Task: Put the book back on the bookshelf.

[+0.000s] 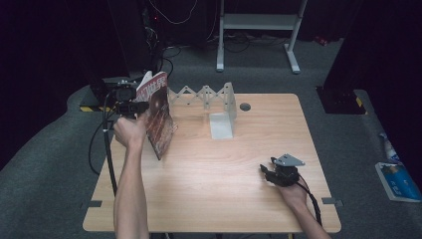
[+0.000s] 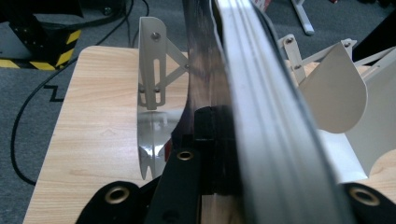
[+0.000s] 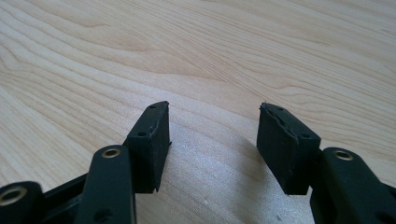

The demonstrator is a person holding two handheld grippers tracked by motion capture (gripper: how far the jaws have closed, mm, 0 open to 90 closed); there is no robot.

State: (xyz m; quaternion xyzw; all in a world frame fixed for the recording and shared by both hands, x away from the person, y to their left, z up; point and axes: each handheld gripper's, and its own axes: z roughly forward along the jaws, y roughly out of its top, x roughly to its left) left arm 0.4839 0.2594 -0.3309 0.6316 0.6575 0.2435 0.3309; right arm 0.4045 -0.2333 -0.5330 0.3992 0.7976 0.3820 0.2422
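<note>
Two forearms enter from the near edge of one wooden table (image 1: 209,189), each hand carrying one gripper. On the left, the left gripper (image 1: 130,107) is raised at the table's far-left corner, its jaws clamped on one book (image 1: 158,113), which stands tilted with its lower edge on the tabletop; in the left gripper view the book's page edges (image 2: 261,107) run up between the jaws. Just beside the book, one white expanding bookend rack (image 1: 209,102) stretches rightward along the far edge. Near right, the right gripper (image 1: 271,172) rests low on the table, jaws spread with nothing between them.
</note>
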